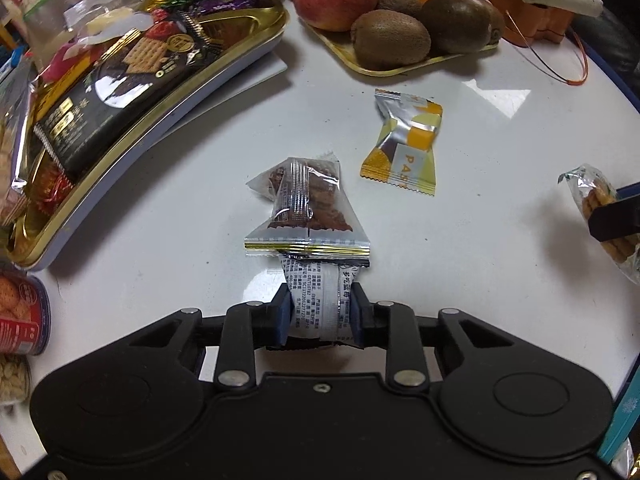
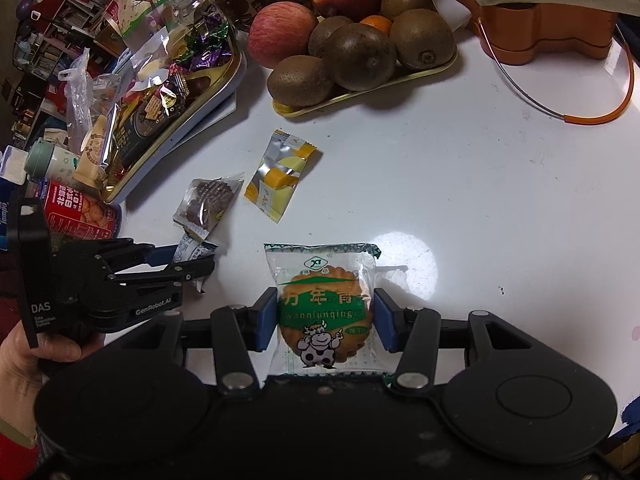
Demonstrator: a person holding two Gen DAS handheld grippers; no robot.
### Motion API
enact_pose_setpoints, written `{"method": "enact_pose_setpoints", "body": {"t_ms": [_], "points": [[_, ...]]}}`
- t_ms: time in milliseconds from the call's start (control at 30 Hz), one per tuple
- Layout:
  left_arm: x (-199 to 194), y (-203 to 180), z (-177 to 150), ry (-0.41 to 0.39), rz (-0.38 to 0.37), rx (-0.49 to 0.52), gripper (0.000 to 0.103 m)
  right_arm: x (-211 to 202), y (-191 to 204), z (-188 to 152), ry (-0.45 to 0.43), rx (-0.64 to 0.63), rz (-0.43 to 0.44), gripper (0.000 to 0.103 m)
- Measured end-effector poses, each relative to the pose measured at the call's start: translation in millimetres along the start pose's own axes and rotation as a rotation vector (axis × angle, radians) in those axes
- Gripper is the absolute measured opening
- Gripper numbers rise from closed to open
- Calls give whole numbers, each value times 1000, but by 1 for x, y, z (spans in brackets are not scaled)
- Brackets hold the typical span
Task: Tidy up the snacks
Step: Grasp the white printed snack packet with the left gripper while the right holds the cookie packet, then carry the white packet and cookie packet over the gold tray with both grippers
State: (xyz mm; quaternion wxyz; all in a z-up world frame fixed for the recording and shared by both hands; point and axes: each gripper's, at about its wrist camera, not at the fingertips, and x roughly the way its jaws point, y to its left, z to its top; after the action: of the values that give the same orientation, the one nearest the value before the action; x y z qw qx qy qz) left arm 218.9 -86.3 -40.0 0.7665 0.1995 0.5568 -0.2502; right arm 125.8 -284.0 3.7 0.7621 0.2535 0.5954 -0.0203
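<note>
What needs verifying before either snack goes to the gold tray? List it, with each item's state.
1. Left hand-held gripper clamped on its white-backed snack packet: ok, both pads press the wrapper.
2. Right hand-held gripper clamped on the cow-print biscuit packet: ok, pads sit against both sides.
3. Brown cookie packet separate from the left's packet: cannot tell, it rests against it and may drag along.
4. Yellow candy packet out of the way: ok, it lies apart on the white table.
5. Free space in the gold tray: ok, bare metal shows at its far end.
6. Packets lifted off the table: cannot tell.
</note>
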Motion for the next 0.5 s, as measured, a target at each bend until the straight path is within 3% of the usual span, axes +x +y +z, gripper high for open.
{"method": "enact_pose_setpoints", "body": {"t_ms": [300, 500], "points": [[-18, 8, -40, -33, 85, -199, 36, 16, 1, -8, 29, -14, -44, 52], [-30, 15, -71, -33, 63, -325, 36, 18, 6, -24, 35, -27, -53, 52]]}}
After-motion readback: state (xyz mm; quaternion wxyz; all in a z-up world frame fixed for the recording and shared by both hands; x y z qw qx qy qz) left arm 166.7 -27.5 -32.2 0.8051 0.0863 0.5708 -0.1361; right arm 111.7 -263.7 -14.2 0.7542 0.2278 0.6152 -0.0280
